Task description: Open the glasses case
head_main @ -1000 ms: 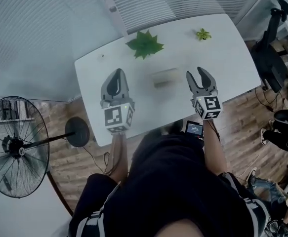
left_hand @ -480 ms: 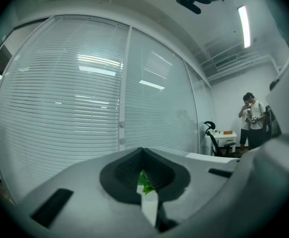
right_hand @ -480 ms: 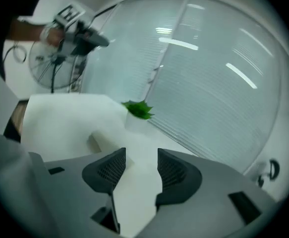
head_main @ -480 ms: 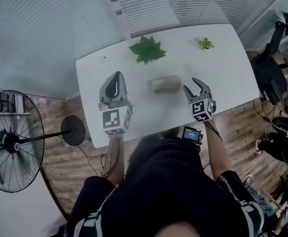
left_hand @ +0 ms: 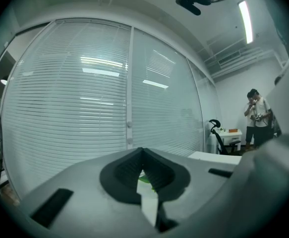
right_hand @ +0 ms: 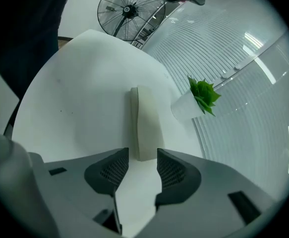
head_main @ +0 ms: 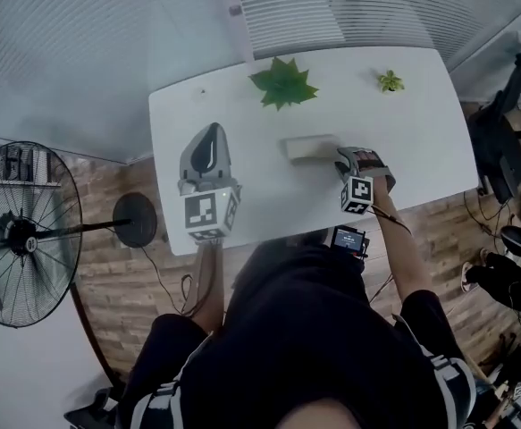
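The glasses case [head_main: 311,147] lies shut in the middle of the bench [head_main: 421,132]. My right gripper [head_main: 342,159] tips down at its right end, fingers [right_hand: 176,170] wide but closing, the case's end just between their tips, not yet pinched. My left gripper [left_hand: 143,152] hangs level near the bench's left edge, fingers together and empty; next, I judge, I must firm this pinch, then bring the left in for the lid.

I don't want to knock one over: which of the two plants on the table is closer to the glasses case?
The big broad-leaved plant, just behind the glasses case; the small plant sits farther off to the right.
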Available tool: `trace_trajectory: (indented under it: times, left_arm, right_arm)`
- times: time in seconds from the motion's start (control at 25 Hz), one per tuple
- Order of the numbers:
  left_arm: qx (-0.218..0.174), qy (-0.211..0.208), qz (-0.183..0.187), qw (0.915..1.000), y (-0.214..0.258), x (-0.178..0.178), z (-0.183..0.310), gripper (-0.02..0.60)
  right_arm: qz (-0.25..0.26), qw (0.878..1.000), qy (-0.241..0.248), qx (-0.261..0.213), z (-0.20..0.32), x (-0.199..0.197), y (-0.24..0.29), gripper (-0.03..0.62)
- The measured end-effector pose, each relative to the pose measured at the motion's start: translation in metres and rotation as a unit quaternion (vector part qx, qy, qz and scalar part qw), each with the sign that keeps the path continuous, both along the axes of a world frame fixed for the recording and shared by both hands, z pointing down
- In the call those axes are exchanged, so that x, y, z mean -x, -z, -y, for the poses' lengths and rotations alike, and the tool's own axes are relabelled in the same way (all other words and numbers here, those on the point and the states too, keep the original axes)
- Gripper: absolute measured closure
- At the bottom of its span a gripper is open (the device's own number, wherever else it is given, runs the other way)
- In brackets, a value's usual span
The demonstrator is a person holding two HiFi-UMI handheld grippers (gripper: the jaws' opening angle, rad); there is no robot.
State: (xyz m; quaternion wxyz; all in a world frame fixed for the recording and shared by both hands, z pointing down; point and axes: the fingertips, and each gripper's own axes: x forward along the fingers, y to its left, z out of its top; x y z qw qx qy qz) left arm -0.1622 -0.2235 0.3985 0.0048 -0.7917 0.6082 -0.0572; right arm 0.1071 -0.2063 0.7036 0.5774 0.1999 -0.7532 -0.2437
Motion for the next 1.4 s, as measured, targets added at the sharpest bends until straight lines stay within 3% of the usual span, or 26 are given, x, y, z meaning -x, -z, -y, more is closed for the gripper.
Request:
trace_trajectory:
  times: [0.28, 0.4, 0.52, 0.8, 1.04, 1.4]
  left_arm:
    - [0.002, 0.010, -0.001, 0.9999, -0.002, 0.007, 0.000, 0.581]
    - [-0.001, 0.008, 0.001, 1.0000, 0.001, 0.005, 0.000, 0.581]
    - [-0.004, 0.008, 0.000, 1.0000, 0.004, 0.005, 0.000, 0.581]
    - [-0.008, 0.005, 0.000, 1.0000, 0.006, 0.004, -0.001, 0.581]
    - [-0.010, 0.008, 0.001, 0.9999, 0.007, 0.008, -0.001, 0.581]
    - [-0.005, 0.027, 0.008, 0.9996, 0.007, 0.024, -0.001, 0.581]
  right_arm:
    - [-0.007, 1.000, 0.000, -0.015, 0.012, 0.000, -0.006, 0.459]
    - [-0.016, 1.000, 0.006, -0.022, 0.013, 0.002, -0.007, 0.506]
    - [-0.018, 0.999, 0.009, -0.027, 0.013, 0.002, -0.006, 0.507]
    - [-0.010, 0.999, 0.014, -0.045, 0.019, 0.005, 0.025, 0.556]
    - [0.022, 0.998, -0.032, -0.053, 0.045, 0.000, 0.040, 0.574]
    - [0.054, 0.995, -0.079, -0.013, 0.086, -0.005, 0.021, 0.569]
